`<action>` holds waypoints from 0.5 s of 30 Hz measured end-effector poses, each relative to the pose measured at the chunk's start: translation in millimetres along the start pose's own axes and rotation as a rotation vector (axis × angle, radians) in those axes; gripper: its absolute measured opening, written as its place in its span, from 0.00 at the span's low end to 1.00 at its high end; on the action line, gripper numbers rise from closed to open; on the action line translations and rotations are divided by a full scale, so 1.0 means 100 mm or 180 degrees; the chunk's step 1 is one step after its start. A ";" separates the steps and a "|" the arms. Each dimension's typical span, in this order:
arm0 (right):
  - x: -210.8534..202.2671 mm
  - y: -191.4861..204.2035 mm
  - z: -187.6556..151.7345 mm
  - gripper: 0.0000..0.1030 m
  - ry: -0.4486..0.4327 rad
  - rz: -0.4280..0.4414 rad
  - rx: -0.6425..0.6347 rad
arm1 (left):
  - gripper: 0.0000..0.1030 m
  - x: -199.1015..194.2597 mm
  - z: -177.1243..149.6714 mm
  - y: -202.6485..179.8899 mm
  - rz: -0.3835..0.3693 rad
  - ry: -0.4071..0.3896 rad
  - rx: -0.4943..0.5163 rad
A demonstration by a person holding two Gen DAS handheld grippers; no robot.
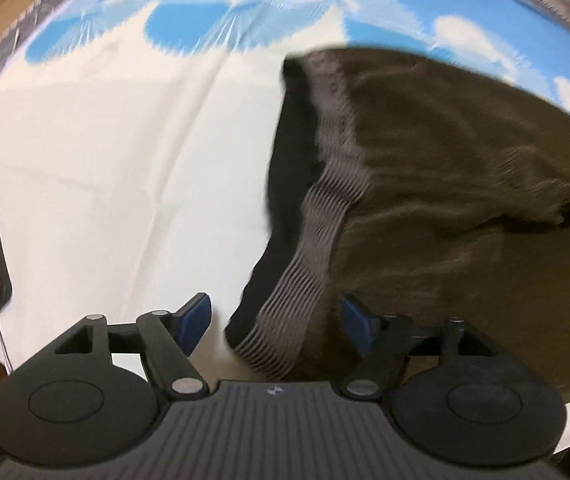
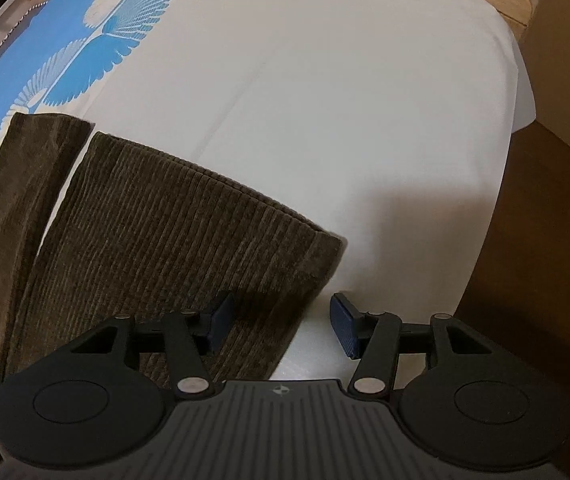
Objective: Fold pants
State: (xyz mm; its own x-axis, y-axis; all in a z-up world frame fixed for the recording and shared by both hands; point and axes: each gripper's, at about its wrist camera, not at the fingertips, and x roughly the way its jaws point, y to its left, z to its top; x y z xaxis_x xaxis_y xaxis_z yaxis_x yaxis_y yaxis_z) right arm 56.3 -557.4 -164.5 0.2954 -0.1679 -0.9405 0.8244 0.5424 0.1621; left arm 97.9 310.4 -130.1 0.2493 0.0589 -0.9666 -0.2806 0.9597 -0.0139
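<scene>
Two grippers, left gripper (image 1: 275,322) and right gripper (image 2: 281,322), one pants (image 2: 173,236)

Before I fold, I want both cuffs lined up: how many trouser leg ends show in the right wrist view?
2: the near leg end lies before the gripper; the far leg end is at the left.

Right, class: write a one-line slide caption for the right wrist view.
Open right tool poised over the hem corner of a brown corduroy pant leg on a white sheet.
</scene>
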 end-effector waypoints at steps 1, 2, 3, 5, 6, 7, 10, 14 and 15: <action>0.00 0.01 0.01 0.49 -0.0012 -0.0028 -0.0017 | 0.74 0.04 0.01 0.03 0.0009 0.0069 -0.0011; 0.00 0.02 0.00 0.46 -0.0023 -0.0051 -0.0025 | 0.74 0.07 0.00 0.04 0.0026 0.0096 0.0001; -0.01 0.03 0.00 0.39 -0.0029 -0.0061 -0.0028 | 0.74 0.09 -0.03 0.06 0.0039 0.0095 0.0026; -0.01 0.02 -0.01 0.28 -0.0040 -0.0063 -0.0027 | 0.75 0.11 -0.02 0.02 0.0030 0.0088 0.0110; -0.02 0.02 -0.01 0.17 -0.0044 -0.0060 -0.0038 | 0.75 0.12 -0.02 0.00 0.0029 0.0081 0.0143; -0.02 0.02 -0.02 0.14 -0.0056 -0.0042 -0.0058 | 0.75 0.13 -0.01 -0.01 0.0038 0.0073 0.0173; -0.11 0.04 -0.02 0.07 -0.0196 0.0027 -0.0172 | 0.75 0.16 0.01 0.00 0.0052 0.0092 0.0167; -0.31 -0.15 0.06 0.05 -0.0446 0.0114 0.0105 | 0.76 0.31 0.03 -0.02 0.0046 0.0189 0.0137; -0.32 -0.24 0.09 0.05 -0.0469 0.0070 0.0244 | 0.78 0.33 0.03 -0.03 -0.0017 0.0225 0.0144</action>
State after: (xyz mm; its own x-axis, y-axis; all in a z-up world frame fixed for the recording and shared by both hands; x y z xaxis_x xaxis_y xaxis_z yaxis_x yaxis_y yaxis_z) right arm 31.2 -571.9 -135.5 0.3768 -0.2785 -0.8834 0.8496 0.4839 0.2098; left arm 109.7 310.3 -160.8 0.1842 0.0358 -0.9822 -0.2367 0.9715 -0.0090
